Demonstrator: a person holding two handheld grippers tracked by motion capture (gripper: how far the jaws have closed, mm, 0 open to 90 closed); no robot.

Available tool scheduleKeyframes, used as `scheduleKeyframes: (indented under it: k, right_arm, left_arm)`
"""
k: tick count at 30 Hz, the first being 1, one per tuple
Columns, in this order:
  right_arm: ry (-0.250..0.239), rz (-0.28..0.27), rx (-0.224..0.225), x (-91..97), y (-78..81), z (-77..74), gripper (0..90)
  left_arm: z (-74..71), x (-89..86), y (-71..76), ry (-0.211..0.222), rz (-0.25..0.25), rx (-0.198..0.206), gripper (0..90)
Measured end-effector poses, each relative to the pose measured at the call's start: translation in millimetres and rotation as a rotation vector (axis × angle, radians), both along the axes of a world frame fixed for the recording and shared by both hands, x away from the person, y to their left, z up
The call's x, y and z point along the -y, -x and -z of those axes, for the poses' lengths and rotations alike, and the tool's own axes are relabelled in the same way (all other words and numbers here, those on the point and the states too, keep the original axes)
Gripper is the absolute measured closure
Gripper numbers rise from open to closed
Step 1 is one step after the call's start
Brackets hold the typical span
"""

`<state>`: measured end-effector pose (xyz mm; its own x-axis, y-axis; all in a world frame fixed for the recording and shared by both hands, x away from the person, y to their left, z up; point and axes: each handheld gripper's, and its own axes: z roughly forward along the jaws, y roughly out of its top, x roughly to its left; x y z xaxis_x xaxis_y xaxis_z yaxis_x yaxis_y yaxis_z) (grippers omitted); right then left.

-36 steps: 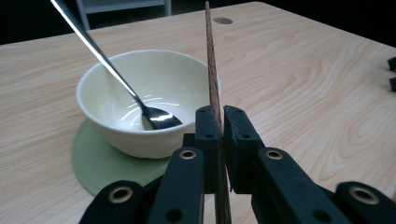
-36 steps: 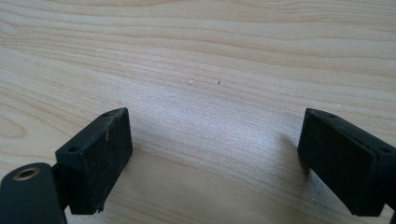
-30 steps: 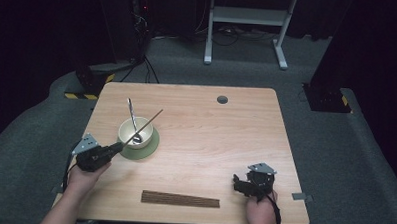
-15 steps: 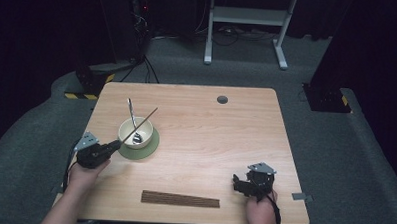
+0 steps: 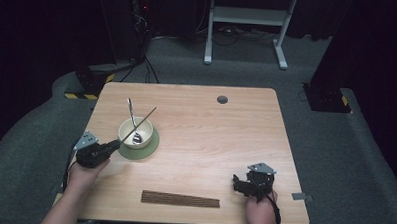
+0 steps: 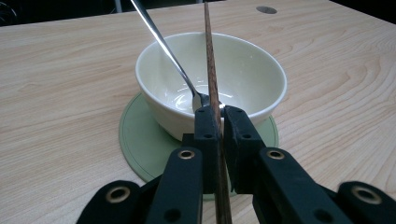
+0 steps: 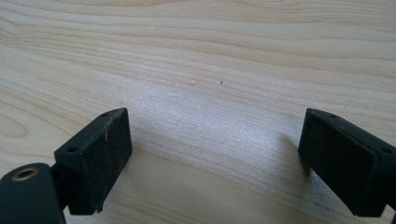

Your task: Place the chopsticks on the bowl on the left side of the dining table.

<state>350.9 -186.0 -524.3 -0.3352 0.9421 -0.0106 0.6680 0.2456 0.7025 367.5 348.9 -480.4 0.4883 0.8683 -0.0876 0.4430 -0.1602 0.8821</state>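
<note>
Right gripper [image 5: 240, 184]: rests low over the near right part of the tabletop [image 5: 225, 138], held in the person's right hand [image 5: 259, 211].
Right fingers [image 7: 95, 161]: spread wide apart, nothing between them, only bare wood grain in the gap seen in the right gripper view.
Chopstick bundle [image 5: 180, 199]: a dark flat row of wooden sticks lying along the near edge of the tabletop, between the two hands, touched by neither gripper.
Left gripper [image 5: 113, 145]: at the near left of the tabletop, in the person's left hand [image 5: 87, 170], aimed up and away toward the bowl.
Left fingers [image 6: 205, 135]: drawn close together and clamped on a single wooden chopstick [image 6: 212, 79], which runs through the narrow gap between them.
Chopstick position: its free end slants up over the bowl, crossing above the rim in the high view [image 5: 143, 121].
Bowl [image 6: 252, 70]: cream-coloured, just beyond the left fingers, standing on a pale green round coaster [image 6: 140, 144].
Spoon [image 6: 163, 44]: metal, its head down in the bowl, its handle leaning out over the far rim, just beside the chopstick.
Far tabletop: a small dark round hole [image 5: 222, 99] near the back edge.
</note>
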Motion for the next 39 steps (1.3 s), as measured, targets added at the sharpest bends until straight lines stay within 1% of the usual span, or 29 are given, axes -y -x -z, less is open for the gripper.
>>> scheduleKeyframes:
  k: [5, 8, 10, 12, 14, 19, 21, 24, 26, 32, 35, 36, 38, 39]
  right_arm:
    - [0.000, -0.001, 0.000, 0.0, 0.1, 0.0, 9.4]
    - [-0.001, 0.000, -0.001, -0.1, 0.3, 0.0, 9.4]
    - [-0.001, -0.001, -0.001, 0.0, 0.2, 0.0, 9.4]
    - [0.000, -0.002, 0.000, 0.0, 0.2, 0.0, 9.4]
    - [0.000, -0.002, 0.000, 0.0, 0.2, 0.0, 9.4]
    - [-0.001, -0.001, -0.001, 0.0, 0.2, -0.1, 9.4]
    - [0.000, -0.002, -0.001, 0.0, 0.1, -0.1, 9.3]
    - [-0.001, -0.002, -0.001, 0.0, -0.2, -0.1, 9.2]
    - [0.001, -0.005, 0.000, 0.1, -0.6, -0.1, 9.2]
    - [0.002, -0.006, 0.001, 0.0, -0.7, 0.0, 9.1]
    - [0.002, -0.006, 0.001, 0.0, -0.7, 0.0, 9.1]
    - [0.002, -0.006, 0.001, 0.1, -0.7, 0.0, 9.2]
    - [0.002, -0.005, 0.001, 0.0, -0.6, -0.1, 9.2]
    - [0.002, -0.005, 0.001, 0.1, -0.6, 0.0, 9.2]
  left_arm:
    - [-0.8, 0.2, 0.8, 0.006, -0.003, 0.002, 75.0]
    - [-3.2, 1.0, 2.4, 0.009, -0.004, 0.014, 68.9]
    - [-5.4, 1.6, 3.0, 0.006, -0.003, 0.011, 63.9]
    - [-9.3, 2.8, 6.6, 0.017, -0.003, 0.021, 60.7]
    - [-14.0, 5.9, 11.1, -0.006, -0.001, 0.039, 57.5]
    - [-20.1, 13.1, 23.4, -0.007, 0.007, 0.046, 52.8]
    - [-20.2, 16.8, 27.2, -0.019, 0.016, 0.039, 51.8]
    - [-18.6, 23.4, 33.7, -0.016, 0.032, 0.011, 51.5]
    - [-17.8, 29.0, 38.3, -0.023, 0.045, -0.002, 51.0]
    - [-16.1, 50.2, 53.4, -0.071, 0.102, -0.015, 50.2]
    - [-13.3, 58.5, 55.7, -0.081, 0.111, -0.026, 50.1]
    - [-13.3, 58.5, 55.7, -0.081, 0.111, -0.026, 50.1]
    - [-7.7, 65.5, 55.0, -0.066, 0.133, -0.058, 50.1]
    - [-5.9, 68.0, 54.6, -0.067, 0.143, -0.061, 50.1]
